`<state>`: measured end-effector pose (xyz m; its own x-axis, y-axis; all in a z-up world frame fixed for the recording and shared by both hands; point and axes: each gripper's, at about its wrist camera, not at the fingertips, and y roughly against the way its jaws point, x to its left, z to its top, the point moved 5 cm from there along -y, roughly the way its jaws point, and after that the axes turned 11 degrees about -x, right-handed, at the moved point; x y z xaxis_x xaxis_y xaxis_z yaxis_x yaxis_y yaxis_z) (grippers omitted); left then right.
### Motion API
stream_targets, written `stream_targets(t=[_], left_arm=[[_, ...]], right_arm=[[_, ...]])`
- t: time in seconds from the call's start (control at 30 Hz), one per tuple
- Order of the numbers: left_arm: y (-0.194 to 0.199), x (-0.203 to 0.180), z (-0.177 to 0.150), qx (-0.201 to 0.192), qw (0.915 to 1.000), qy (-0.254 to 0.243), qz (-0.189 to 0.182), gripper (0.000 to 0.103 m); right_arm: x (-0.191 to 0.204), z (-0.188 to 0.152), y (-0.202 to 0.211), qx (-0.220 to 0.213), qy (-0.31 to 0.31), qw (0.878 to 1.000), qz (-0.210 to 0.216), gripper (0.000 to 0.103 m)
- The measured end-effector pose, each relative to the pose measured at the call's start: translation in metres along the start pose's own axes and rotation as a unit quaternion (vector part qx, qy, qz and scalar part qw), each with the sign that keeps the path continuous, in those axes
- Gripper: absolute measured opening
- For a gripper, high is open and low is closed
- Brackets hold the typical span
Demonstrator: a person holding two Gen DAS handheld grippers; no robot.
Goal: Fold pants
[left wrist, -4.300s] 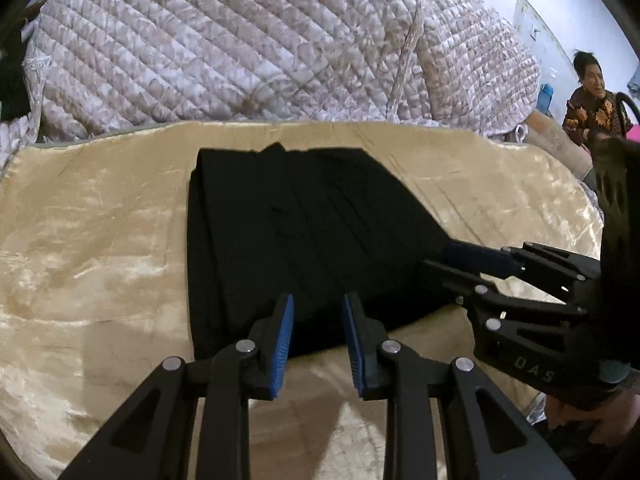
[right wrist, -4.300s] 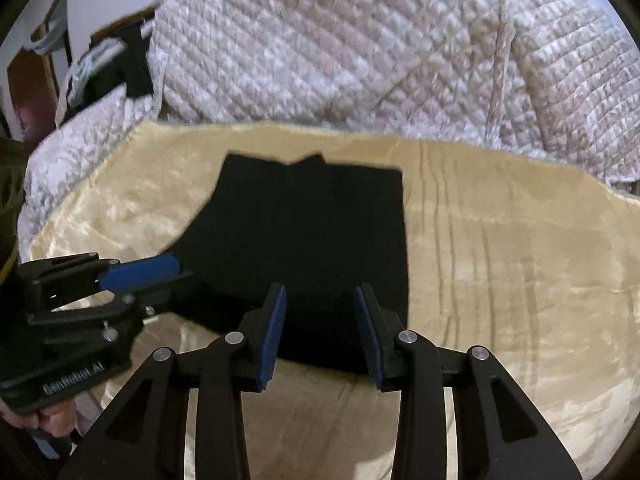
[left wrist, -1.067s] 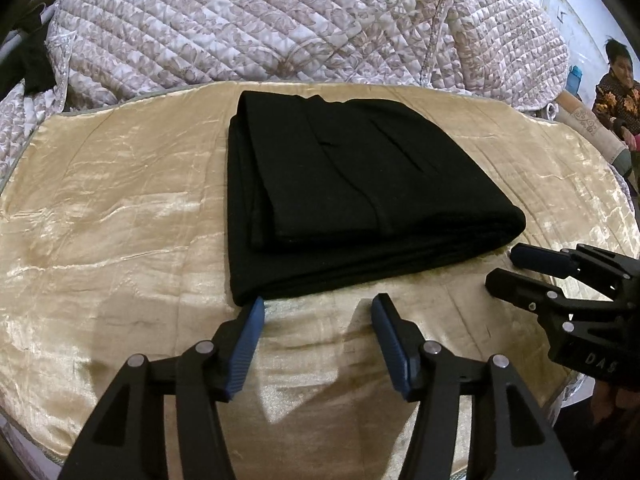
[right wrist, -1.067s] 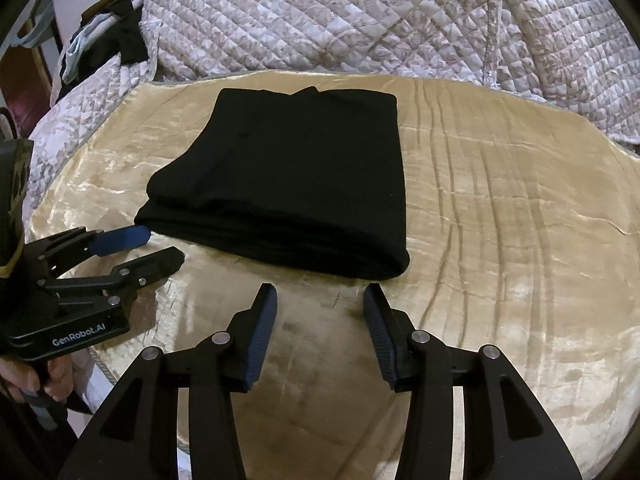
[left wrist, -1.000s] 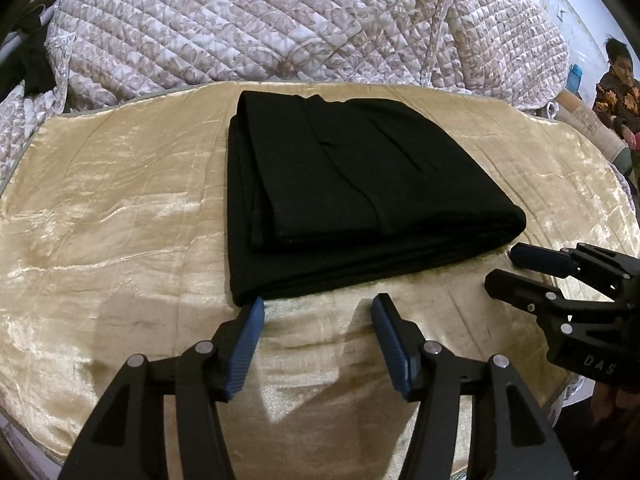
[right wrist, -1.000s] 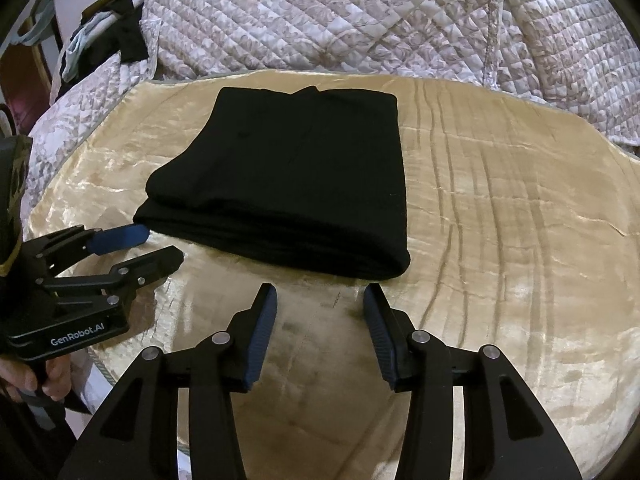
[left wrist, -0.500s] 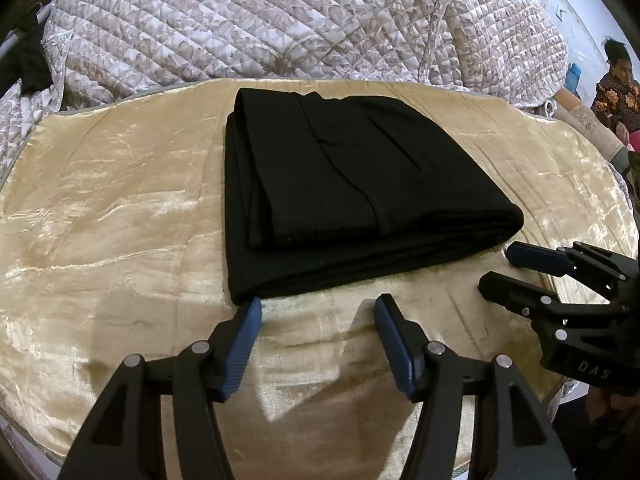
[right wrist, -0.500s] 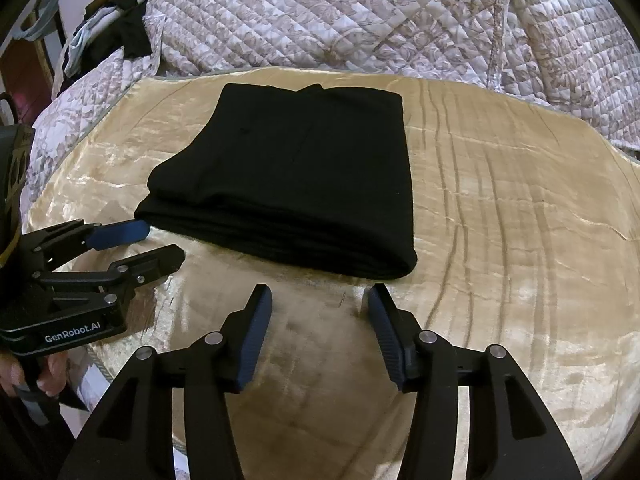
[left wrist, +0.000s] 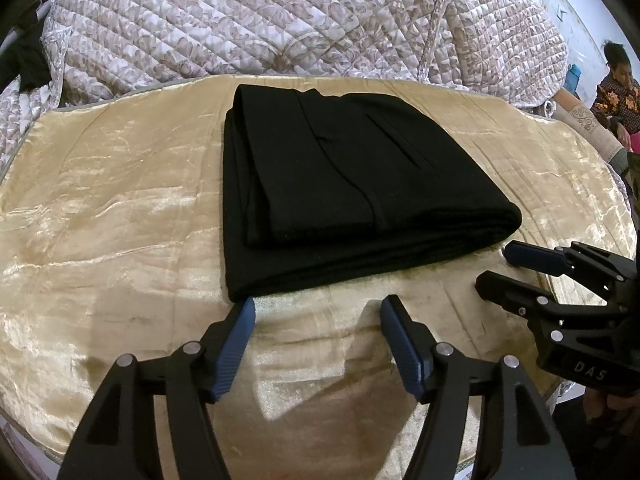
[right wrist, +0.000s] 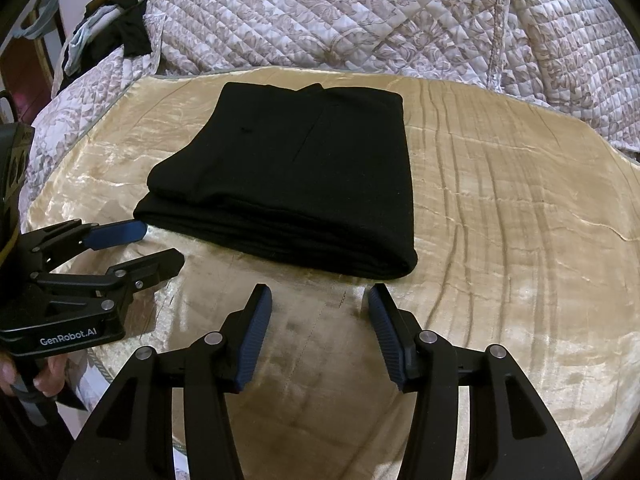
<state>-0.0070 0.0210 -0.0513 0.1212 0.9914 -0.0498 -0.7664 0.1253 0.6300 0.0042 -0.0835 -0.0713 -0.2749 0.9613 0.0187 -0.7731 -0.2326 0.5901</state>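
The black pants (left wrist: 352, 188) lie folded into a thick rectangle on the golden cloth (left wrist: 112, 200); the right wrist view shows the same pants (right wrist: 296, 184). My left gripper (left wrist: 318, 308) hovers just short of the pants' near edge, its jaws opening, with only cloth below and nothing between them. My right gripper (right wrist: 316, 298) stands open in front of the fold's near right corner, holding nothing. Each gripper appears in the other's view: the right gripper (left wrist: 496, 266) at the right, the left gripper (right wrist: 160, 244) at the left.
A quilted, patterned cover (left wrist: 280, 20) rises behind the golden cloth. Dark and pale clothes (right wrist: 116, 36) hang at the far left. A person (left wrist: 618, 84) sits at the far right. The cloth's near edge drops off close beneath both grippers.
The folded pants have not moved. My left gripper's fingers have spread a little wider apart over the last second. My right gripper's fingers have opened slightly too.
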Motion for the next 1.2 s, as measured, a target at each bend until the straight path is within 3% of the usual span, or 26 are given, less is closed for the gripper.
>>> stream_targets(t=[1.2], left_arm=[[-0.0019, 0.0016, 0.0002, 0.006, 1.0, -0.007, 0.001, 0.069]], right_arm=[[0.0049, -0.0026, -0.0015, -0.001, 0.012, 1.0, -0.003, 0.057]])
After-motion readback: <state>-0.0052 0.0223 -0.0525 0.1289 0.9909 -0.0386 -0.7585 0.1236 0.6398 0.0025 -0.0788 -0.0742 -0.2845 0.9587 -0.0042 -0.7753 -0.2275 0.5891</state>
